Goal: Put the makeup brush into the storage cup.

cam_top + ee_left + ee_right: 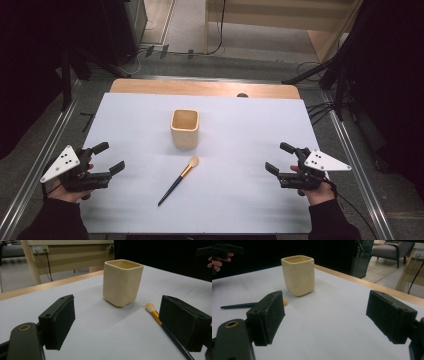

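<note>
My left tool (111, 157) and right tool (279, 157) gaped wide, empty; the brush (178, 181) lay diagonally, bristles toward the cup (185, 128).

A cup (185, 128) stood upright on the table (250, 125), toward its far middle. A brush (178, 181) lay just near of it, apart, bristles toward the cup. The left gripper (111, 159) and right gripper (279, 158) sat at opposite edges.

Brush (239, 305) bristles (mostly) behind jaw
</note>
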A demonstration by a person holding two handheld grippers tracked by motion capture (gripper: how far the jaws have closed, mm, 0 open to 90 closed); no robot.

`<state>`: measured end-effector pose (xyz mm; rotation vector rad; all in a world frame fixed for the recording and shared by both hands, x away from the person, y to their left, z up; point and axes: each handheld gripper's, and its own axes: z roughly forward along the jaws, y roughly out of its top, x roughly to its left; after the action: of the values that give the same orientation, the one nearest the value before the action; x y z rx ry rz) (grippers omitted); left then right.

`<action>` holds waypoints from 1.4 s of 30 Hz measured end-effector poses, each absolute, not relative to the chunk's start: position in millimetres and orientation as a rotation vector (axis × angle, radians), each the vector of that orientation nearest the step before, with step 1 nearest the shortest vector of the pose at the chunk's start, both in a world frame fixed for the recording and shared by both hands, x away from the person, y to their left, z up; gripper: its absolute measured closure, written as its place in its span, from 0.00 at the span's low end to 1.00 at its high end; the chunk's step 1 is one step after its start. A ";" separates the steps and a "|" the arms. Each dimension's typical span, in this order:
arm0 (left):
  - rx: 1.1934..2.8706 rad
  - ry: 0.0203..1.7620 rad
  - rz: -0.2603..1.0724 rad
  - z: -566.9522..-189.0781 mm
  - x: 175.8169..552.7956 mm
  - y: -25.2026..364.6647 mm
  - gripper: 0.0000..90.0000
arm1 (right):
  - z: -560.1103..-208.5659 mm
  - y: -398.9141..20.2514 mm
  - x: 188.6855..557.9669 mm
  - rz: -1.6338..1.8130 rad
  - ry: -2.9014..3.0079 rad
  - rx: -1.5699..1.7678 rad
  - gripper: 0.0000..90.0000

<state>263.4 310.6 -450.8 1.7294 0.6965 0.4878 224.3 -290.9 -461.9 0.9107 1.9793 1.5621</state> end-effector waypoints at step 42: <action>1.752 0.652 0.426 -447.6 263.7 285.5 0.15 | -461.4 -291.5 223.4 1.560 1.974 0.910 0.18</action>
<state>263.7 285.5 -447.6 1.7515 0.6524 0.4256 223.4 -291.5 -461.4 0.9104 1.9744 1.5599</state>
